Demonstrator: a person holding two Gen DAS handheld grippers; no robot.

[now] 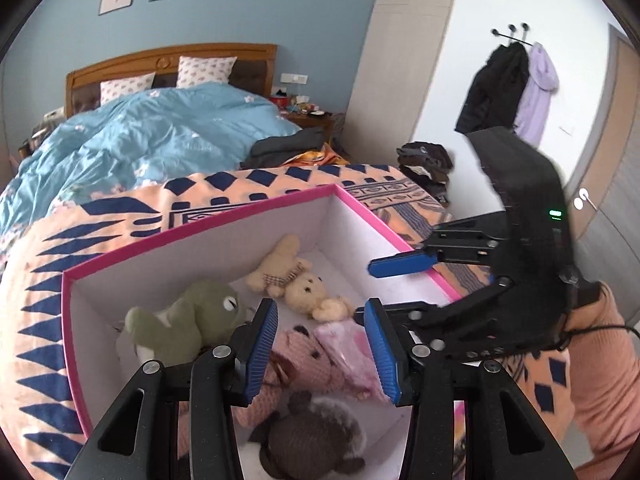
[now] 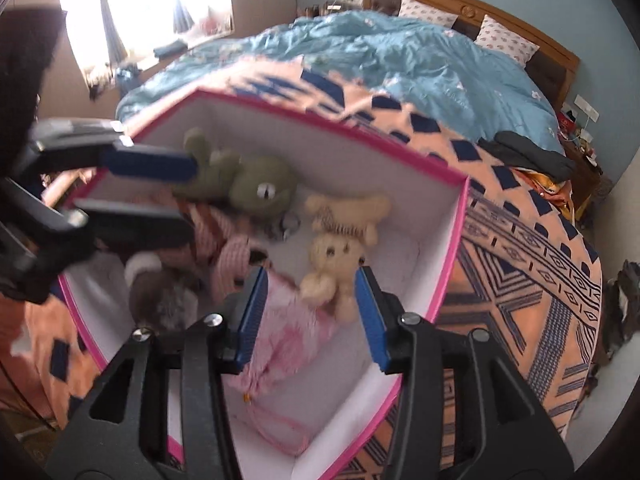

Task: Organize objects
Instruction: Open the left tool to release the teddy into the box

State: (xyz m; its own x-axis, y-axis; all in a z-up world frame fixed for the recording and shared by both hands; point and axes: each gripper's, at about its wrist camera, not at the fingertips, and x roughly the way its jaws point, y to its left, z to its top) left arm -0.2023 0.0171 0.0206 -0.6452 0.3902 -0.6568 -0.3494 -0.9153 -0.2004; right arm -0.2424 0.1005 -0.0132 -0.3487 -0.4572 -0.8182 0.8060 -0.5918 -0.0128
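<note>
The big pink box (image 1: 224, 216) sits on the bed (image 1: 120, 208). Four soft toys lie inside it: green frog (image 1: 188, 316), pink bear (image 1: 296, 356), cream bear (image 1: 296, 280), brown toy (image 1: 312, 436). The tidying looks almost done. Both left tongs (image 1: 320, 344) and right tongs (image 2: 308, 312) hang above the box, open and holding nothing.

blown-out window (image 2: 144, 4) daylight, fisheye-bent edges, perhaps motion blur at left

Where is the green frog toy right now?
The green frog toy lies inside the pink box, against its left wall, beside the cream teddy bear.
</note>
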